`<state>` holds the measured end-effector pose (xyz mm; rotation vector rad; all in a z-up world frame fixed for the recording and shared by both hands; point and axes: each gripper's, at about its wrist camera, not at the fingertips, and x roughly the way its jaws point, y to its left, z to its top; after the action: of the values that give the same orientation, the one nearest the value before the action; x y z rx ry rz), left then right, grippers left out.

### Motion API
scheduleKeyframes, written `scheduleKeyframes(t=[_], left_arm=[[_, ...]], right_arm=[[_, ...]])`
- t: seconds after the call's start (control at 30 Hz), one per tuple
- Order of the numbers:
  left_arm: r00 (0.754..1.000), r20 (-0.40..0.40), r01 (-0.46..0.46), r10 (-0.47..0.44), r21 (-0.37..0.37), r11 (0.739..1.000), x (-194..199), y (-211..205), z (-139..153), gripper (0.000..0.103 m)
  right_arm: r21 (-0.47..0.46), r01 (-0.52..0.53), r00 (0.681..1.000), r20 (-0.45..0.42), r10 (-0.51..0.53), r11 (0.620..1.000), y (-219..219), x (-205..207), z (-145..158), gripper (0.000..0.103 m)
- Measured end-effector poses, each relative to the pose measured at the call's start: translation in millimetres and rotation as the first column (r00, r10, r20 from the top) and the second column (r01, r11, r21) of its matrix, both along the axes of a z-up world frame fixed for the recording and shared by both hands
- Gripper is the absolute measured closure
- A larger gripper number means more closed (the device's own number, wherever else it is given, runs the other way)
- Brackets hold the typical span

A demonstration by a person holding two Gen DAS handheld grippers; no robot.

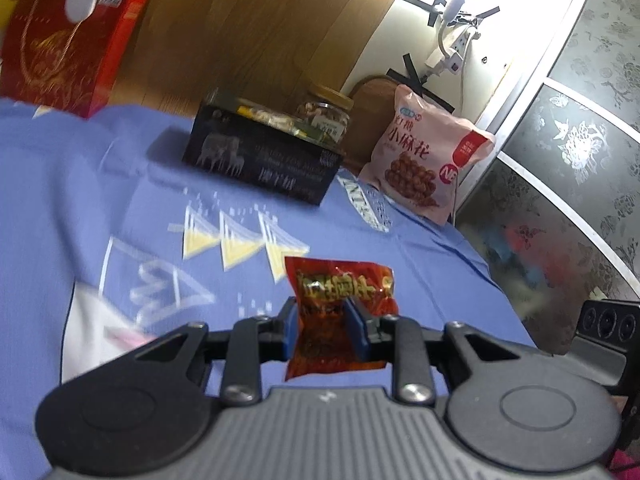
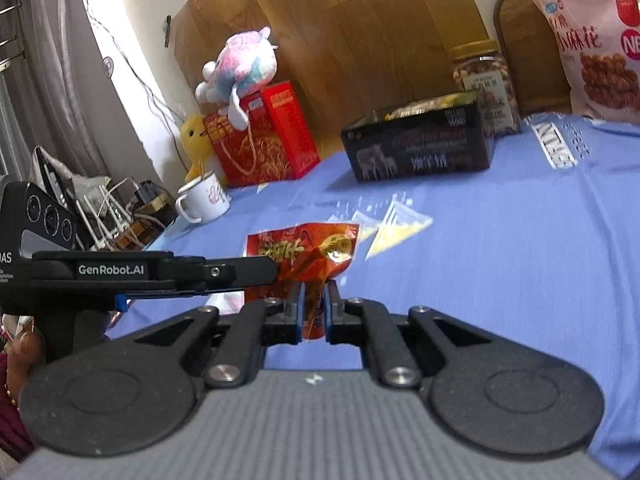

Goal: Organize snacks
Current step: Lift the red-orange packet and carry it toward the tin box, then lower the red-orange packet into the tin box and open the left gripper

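Observation:
A small red snack packet (image 1: 340, 292) is held above the blue cloth. My left gripper (image 1: 323, 330) is shut on it, and my right gripper (image 2: 315, 308) is shut on the same red packet (image 2: 308, 252) from the other side. The left gripper's arm (image 2: 160, 270) reaches in from the left in the right wrist view. A black open box (image 1: 262, 152) with snacks inside stands at the back of the cloth and also shows in the right wrist view (image 2: 420, 142).
A pink snack bag (image 1: 428, 152) leans at the back right, a jar of nuts (image 2: 486, 84) stands behind the box. A red gift box (image 2: 260, 136) with plush toys (image 2: 240, 64) and a white mug (image 2: 204, 198) sit at the left. Blue cloth (image 2: 520, 240) covers the table.

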<state>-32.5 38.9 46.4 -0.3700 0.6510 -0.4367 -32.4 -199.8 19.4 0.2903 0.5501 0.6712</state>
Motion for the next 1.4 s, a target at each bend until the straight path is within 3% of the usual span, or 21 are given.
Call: scheduleKeyframes(t=[0.27, 0.57, 0.7, 0.9, 1.0, 1.13, 1.23, 1.4], left_arm=[[0.999, 0.053, 0.013, -0.014, 0.025, 1.000, 63.3, -1.9, 31.5, 0.078], [0.989, 0.145, -0.008, -0.006, 0.094, 0.996, 176.8, -2.5, 65.1, 0.077], [0.991, 0.131, -0.009, -0.002, 0.087, 0.996, 226.7, -11.3, 62.8, 0.077], [0.998, 0.065, 0.018, -0.024, 0.084, 0.996, 283.0, -30.4, 37.7, 0.077], [0.999, 0.040, 0.009, -0.013, 0.088, 0.996, 295.8, -34.6, 22.9, 0.076], [0.999, 0.037, -0.034, 0.030, 0.119, 0.992, 302.3, -33.8, 12.5, 0.072], [0.996, 0.068, -0.065, 0.055, 0.155, 0.986, 294.6, -32.8, 17.1, 0.068], [0.993, 0.099, -0.082, 0.066, 0.163, 0.983, 262.7, -29.6, 32.6, 0.068]], right_arm=[[0.014, 0.005, 0.998, 0.056, -0.006, 1.000, -4.8, 54.8, 22.9, 0.091], [0.028, 0.037, 0.990, 0.135, -0.040, 0.999, -4.4, 155.1, 50.9, 0.091], [0.015, 0.064, 0.988, 0.138, -0.066, 0.998, -7.2, 199.7, 50.7, 0.091], [-0.078, 0.103, 0.989, 0.115, -0.093, 0.992, -16.8, 248.3, 35.9, 0.089], [-0.157, 0.118, 0.987, 0.124, -0.099, 0.980, -13.6, 256.5, 26.8, 0.082], [-0.209, 0.128, 0.980, 0.175, -0.092, 0.969, -7.2, 258.5, 20.8, 0.055], [-0.216, 0.168, 0.967, 0.227, -0.118, 0.962, -7.0, 249.5, 20.5, 0.051], [-0.156, 0.169, 0.969, 0.206, -0.135, 0.973, -14.8, 222.5, 27.1, 0.051]])
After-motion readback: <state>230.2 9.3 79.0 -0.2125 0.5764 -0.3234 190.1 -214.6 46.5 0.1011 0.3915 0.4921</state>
